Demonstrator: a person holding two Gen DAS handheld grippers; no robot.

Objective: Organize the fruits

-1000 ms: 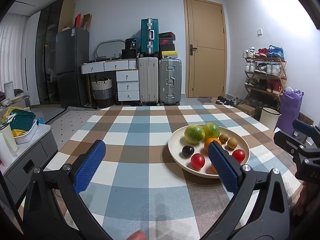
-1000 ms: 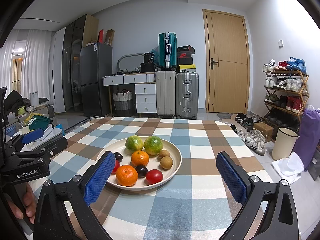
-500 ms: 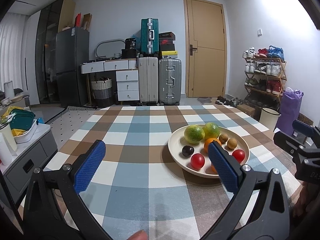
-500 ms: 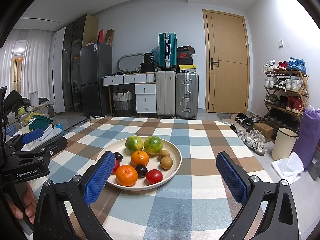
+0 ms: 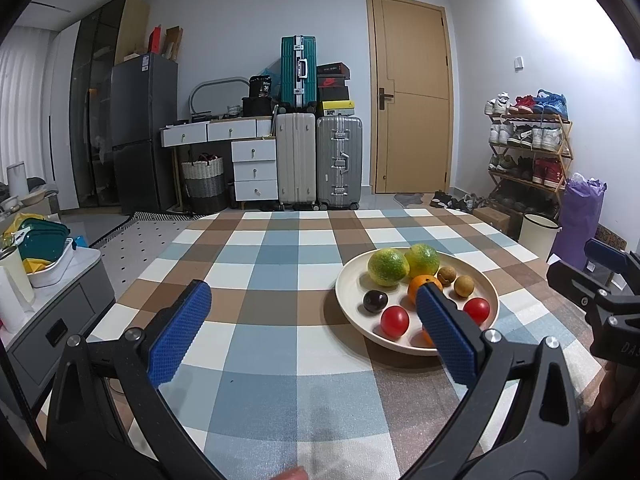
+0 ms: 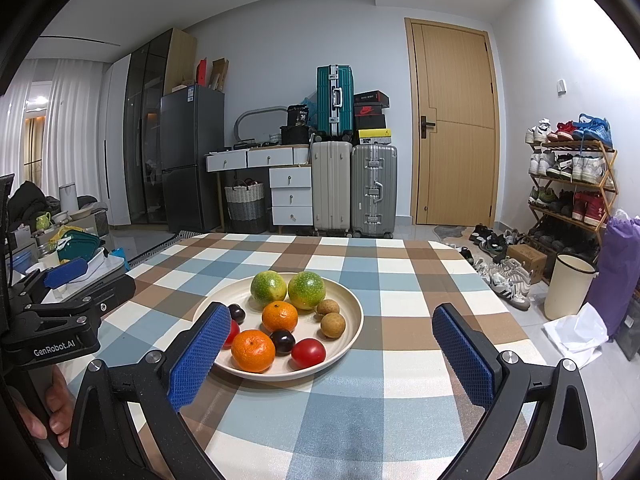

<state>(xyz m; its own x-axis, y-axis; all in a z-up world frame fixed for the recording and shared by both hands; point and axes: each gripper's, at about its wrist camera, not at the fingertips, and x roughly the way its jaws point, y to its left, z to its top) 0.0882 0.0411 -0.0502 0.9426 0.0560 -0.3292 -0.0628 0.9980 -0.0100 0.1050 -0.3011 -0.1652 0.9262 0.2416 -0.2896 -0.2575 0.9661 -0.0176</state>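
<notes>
A cream plate rests on the checked tablecloth and holds two green citrus fruits, two oranges, two dark plums, red tomatoes and two small brown fruits. My right gripper is open, held just in front of the plate, its left pad overlapping the near left rim. My left gripper is open with nothing between its fingers, to the left of the plate; its right pad hides part of an orange.
The tablecloth spreads bare to the left of the plate and to its right. Beyond the table stand suitcases, a drawer unit, a fridge, a door and a shoe rack. A side cabinet with tubs sits at the left.
</notes>
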